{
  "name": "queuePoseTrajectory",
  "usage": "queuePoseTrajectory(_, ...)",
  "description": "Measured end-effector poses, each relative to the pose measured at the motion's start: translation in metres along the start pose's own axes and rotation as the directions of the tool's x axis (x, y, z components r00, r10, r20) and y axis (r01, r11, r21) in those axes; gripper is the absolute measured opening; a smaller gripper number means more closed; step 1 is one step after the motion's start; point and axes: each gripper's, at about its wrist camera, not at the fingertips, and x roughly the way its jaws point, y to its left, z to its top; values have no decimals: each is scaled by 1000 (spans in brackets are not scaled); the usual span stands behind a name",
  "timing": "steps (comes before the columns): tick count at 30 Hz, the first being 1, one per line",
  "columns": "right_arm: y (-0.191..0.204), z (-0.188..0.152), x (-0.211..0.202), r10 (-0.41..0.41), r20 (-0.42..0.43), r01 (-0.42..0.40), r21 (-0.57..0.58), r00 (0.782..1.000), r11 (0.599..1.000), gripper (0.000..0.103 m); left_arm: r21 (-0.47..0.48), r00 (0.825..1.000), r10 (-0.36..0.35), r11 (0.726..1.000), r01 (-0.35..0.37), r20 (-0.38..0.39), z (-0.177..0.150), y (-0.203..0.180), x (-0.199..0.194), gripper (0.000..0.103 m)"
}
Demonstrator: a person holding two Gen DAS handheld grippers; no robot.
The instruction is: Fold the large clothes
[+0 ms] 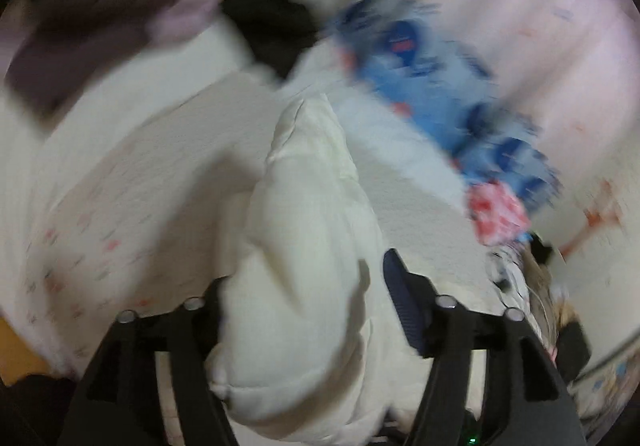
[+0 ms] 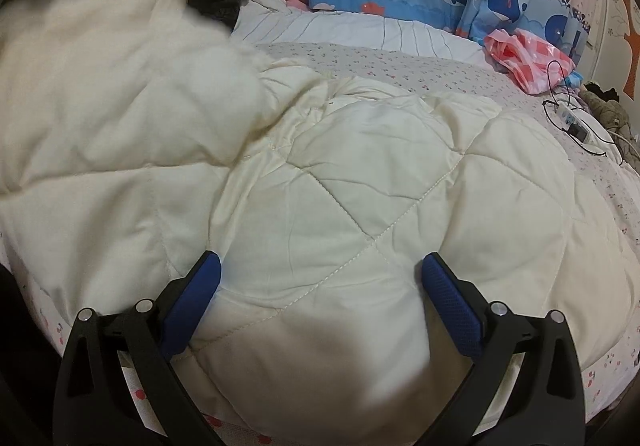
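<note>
Pinching a puffy fold of cream quilted comforter (image 1: 312, 230), left tongs (image 1: 304, 286); right tongs (image 2: 320, 278) spread.

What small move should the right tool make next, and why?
Probably lower and close it on the cream quilted blanket. The right tool stands open just above the blanket, gripping nothing, while the left tool has a bunched fold between its fingers. Both hands seem needed to fold it.
</note>
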Motion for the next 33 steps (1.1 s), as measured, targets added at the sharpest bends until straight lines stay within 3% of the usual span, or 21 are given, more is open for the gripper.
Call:
queuePoseTrajectory(3, 1, 1, 1, 3, -2, -3, 2, 1000, 1000, 97, -127, 998, 2, 992, -10, -62, -1, 49, 5, 63)
queuePoseTrajectory(7, 2, 1, 0, 3, -2, -3, 2, 1000, 1000, 97, -198, 1000, -7, 980, 5, -11, -16, 84, -21, 79)
queuePoseTrajectory(9, 2, 1, 0, 1, -2, -1, 4, 1000, 1000, 97, -230, 999, -47, 972, 43, -12, -31, 91, -30, 87)
queuePoseTrajectory(13, 3, 0, 0, -7, -1, 7, 4, 1000, 1000, 97, -175, 988, -136, 977, 122, -69, -53, 70, -16, 89)
queuePoseTrajectory(16, 5, -1, -1, -7, 3, 7, -2, 1000, 1000, 97, -80, 988, -109, 992, 101, -110, -59, 38, 12, 92)
queuePoseTrajectory(19, 1, 2, -5, 12, -8, -12, -8, 1000, 1000, 97, -123, 991, -78, 990, 64, -112, -58, 28, 41, 95)
queuePoseTrajectory(20, 0, 4, -12, 11, 1, -11, -21, 1000, 1000, 97, -177, 990, -101, 981, 82, -103, -58, 30, 46, 91)
queuePoseTrajectory(21, 2, 4, -17, -18, 23, 19, -45, 1000, 999, 97, -204, 990, -112, 975, 92, -91, -57, 30, 46, 79)
queuePoseTrajectory(22, 6, 2, -18, -66, 34, 69, -93, 997, 993, 97, -204, 990, -123, 973, 106, -74, -56, 26, 44, 71)
queuePoseTrajectory(23, 8, 0, -15, -77, 20, 79, -112, 997, 991, 97, -177, 989, -135, 977, 122, -67, -54, 21, 42, 53)
queuePoseTrajectory(24, 9, -2, -8, -83, -7, 81, -114, 997, 990, 97, -157, 986, -152, 978, 140, -68, -53, 16, 38, 46)
queuePoseTrajectory(28, 1, -1, 0, -40, -50, 37, -63, 998, 997, 97, -27, 974, -218, 976, 217, -53, -50, -29, 21, 38)
queuePoseTrajectory(33, -23, 7, -5, 79, -83, -75, 49, 993, 996, 97, 142, 951, -303, 940, 309, -62, -50, -112, 11, 35)
